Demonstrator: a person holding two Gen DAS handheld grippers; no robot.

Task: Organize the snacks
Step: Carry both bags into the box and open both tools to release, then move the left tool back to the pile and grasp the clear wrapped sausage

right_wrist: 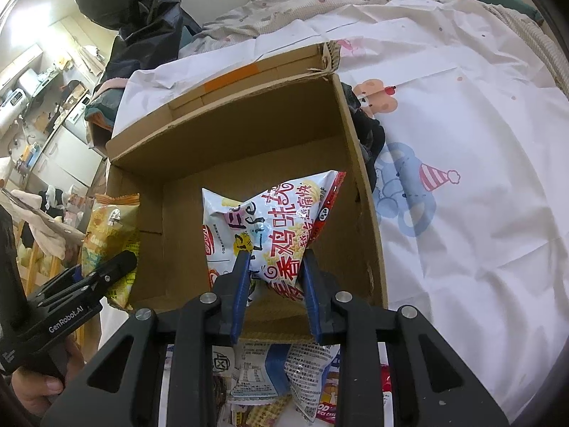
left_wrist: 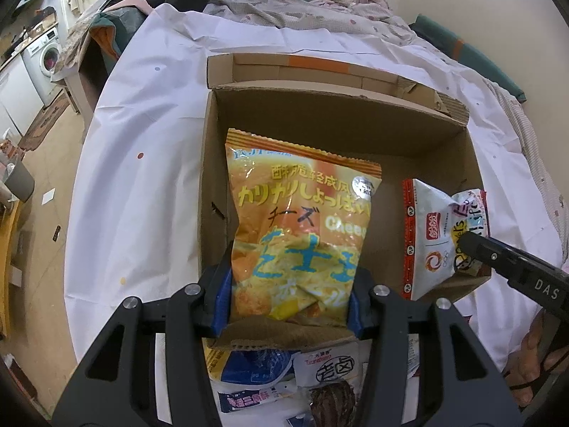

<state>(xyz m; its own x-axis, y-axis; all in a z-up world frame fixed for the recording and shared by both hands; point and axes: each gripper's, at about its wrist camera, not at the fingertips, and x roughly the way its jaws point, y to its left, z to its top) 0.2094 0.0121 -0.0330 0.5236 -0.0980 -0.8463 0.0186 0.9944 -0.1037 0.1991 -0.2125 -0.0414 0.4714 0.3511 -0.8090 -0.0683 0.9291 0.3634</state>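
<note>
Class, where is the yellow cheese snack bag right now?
The yellow cheese snack bag is gripped by the left gripper over the cardboard box's left side, beside the white bag.

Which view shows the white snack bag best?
The right wrist view: the white snack bag sits centred, pinched by the right gripper over the cardboard box. The left wrist view catches only its side at the frame edge.

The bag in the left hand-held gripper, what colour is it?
Yellow-orange bag with blue characters; the left wrist view shows it best.
</note>
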